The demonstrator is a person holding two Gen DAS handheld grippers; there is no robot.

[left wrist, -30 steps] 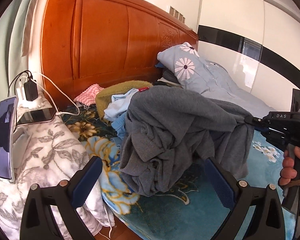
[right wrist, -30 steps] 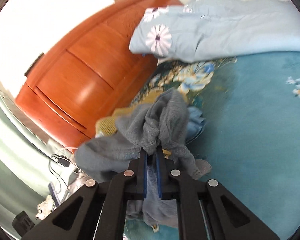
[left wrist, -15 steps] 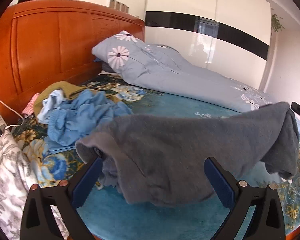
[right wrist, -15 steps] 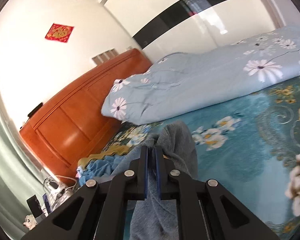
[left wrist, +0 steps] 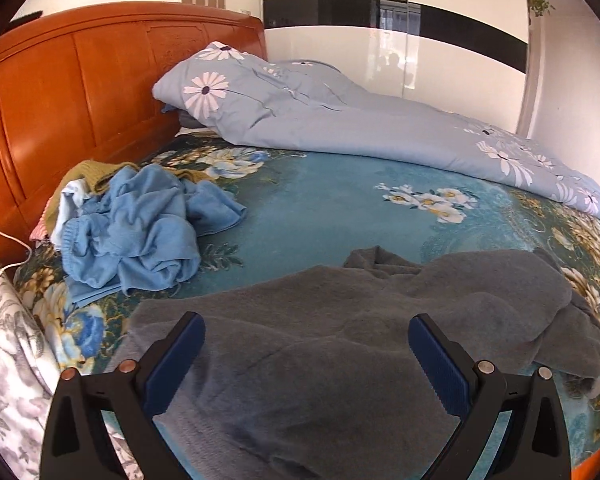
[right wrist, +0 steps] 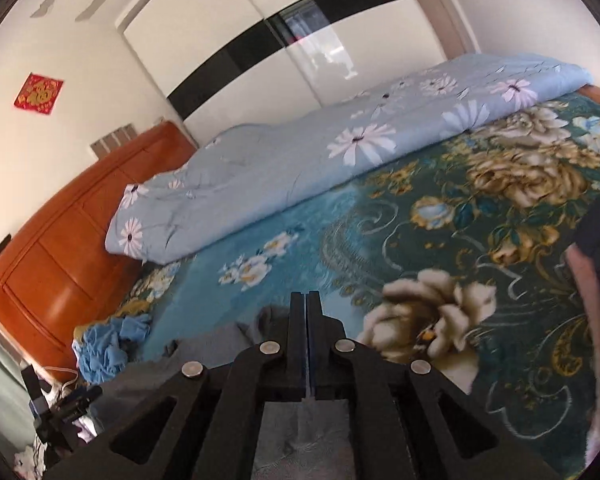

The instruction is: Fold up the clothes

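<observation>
Since the gray sweater (left wrist: 340,344) lies rumpled on the bedspread (left wrist: 324,208) right under the wide-open left gripper (left wrist: 306,354), nothing's holding that end. The right gripper (right wrist: 306,320) looks clamped shut, maybe on sweater fabric, can't tell. Pull now and it'll probably bunch up. The blue clothes pile (left wrist: 140,224) waits farther back.
</observation>
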